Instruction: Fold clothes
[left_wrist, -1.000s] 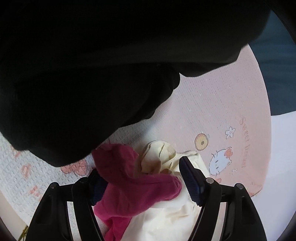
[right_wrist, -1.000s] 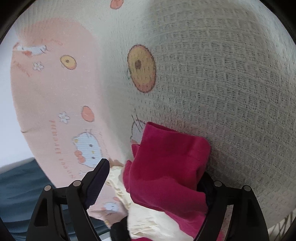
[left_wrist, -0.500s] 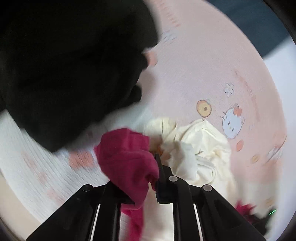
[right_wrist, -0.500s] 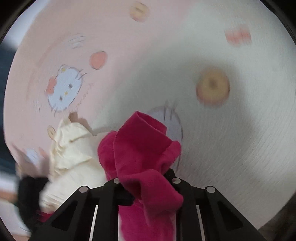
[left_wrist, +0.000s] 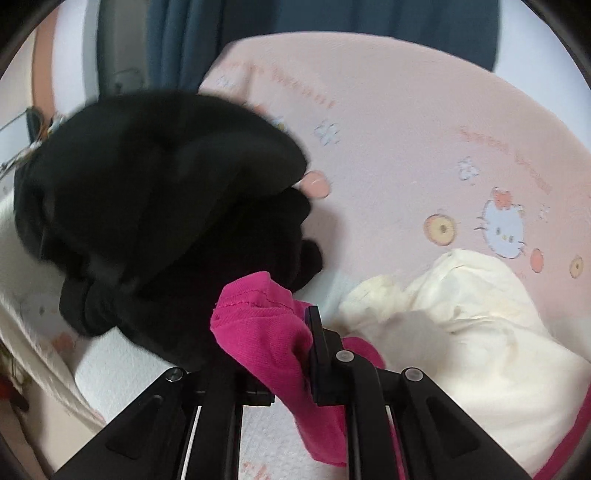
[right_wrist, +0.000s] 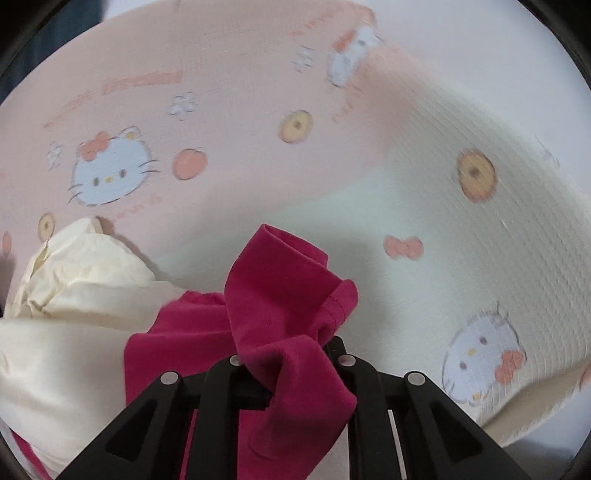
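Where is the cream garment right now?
The cream garment lies bunched on the pink blanket: lower right in the left wrist view, lower left in the right wrist view, beside the magenta garment.

A magenta garment (right_wrist: 280, 295), a cream garment (left_wrist: 480, 317) at three o'clock and a black garment (left_wrist: 147, 206) at ten lie on a pink-and-white blanket (right_wrist: 258, 92) printed with cartoon cats.
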